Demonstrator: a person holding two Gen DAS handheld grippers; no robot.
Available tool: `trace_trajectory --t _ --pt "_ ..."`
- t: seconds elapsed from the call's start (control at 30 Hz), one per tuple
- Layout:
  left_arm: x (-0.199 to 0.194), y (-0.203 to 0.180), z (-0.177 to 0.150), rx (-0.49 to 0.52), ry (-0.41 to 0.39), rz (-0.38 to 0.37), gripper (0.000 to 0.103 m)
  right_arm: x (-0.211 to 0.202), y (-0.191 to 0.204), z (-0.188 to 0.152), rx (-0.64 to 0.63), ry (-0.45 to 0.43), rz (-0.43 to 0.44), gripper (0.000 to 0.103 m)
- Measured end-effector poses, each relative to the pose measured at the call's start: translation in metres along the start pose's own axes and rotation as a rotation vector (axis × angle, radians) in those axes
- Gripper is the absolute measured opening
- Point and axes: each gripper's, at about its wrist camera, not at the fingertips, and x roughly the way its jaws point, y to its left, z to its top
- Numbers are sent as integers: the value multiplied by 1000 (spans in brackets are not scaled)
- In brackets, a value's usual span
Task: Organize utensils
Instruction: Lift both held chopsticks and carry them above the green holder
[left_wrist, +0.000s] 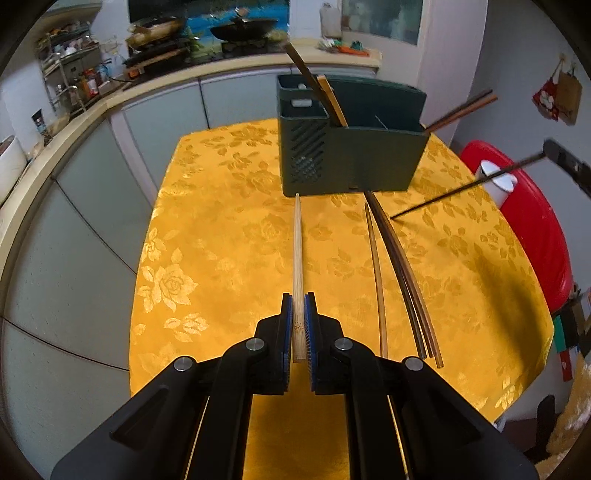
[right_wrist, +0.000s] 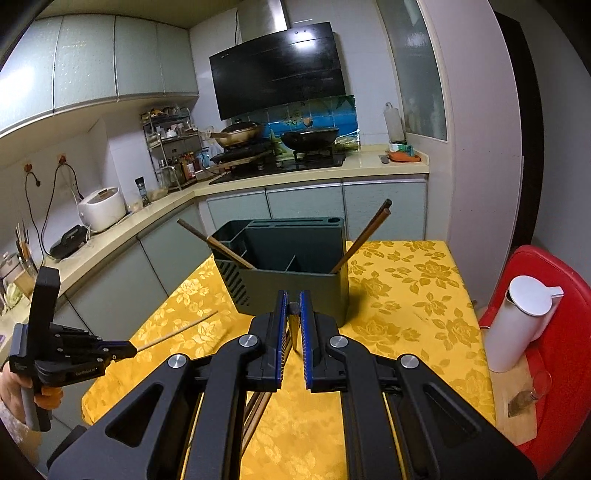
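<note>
From the left wrist, the left tongs (left_wrist: 299, 299) were clenched on a pale bamboo chopstick (left_wrist: 297, 251), which ran straight ahead of them toward the green utensil holder (left_wrist: 351, 147), apparently lined up for dropping in. Right of the tongs, loose dark chopsticks (left_wrist: 402, 273) lay on the yellow-clothed surface (left_wrist: 221, 240), not yet sorted. The right tongs (left_wrist: 565, 162) showed at the far right, gripping a thin black chopstick (left_wrist: 454, 192).

From the right wrist, the right tongs (right_wrist: 294, 299) were clamped on that dark chopstick's (right_wrist: 294, 325) end, with the holder (right_wrist: 295, 280) just ahead. Two compartments already held leaning chopsticks (right_wrist: 364, 240). The left tongs (right_wrist: 131, 349) hung off to the left with the pale stick (right_wrist: 177, 332).
</note>
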Motion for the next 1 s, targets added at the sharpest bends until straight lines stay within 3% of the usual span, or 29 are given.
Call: trace_trajectory --t 0.17,0.53,0.87,0.9,1.0 --pt "14 -4 4 24 60 4 6 6 1 8 2 -4 7 8" --pt "14 -4 19 -1 52 -14 6 14 6 17 -7 -10 23 8" --pt "7 3 30 -39 -55 -22 5 20 7 22 -3 -18 27 8" --pt "7 6 28 -46 -71 -7 6 20 7 22 -3 -18 28 8" --pt "13 17 15 -76 -104 24 27 20 8 23 -4 -17 29 8"
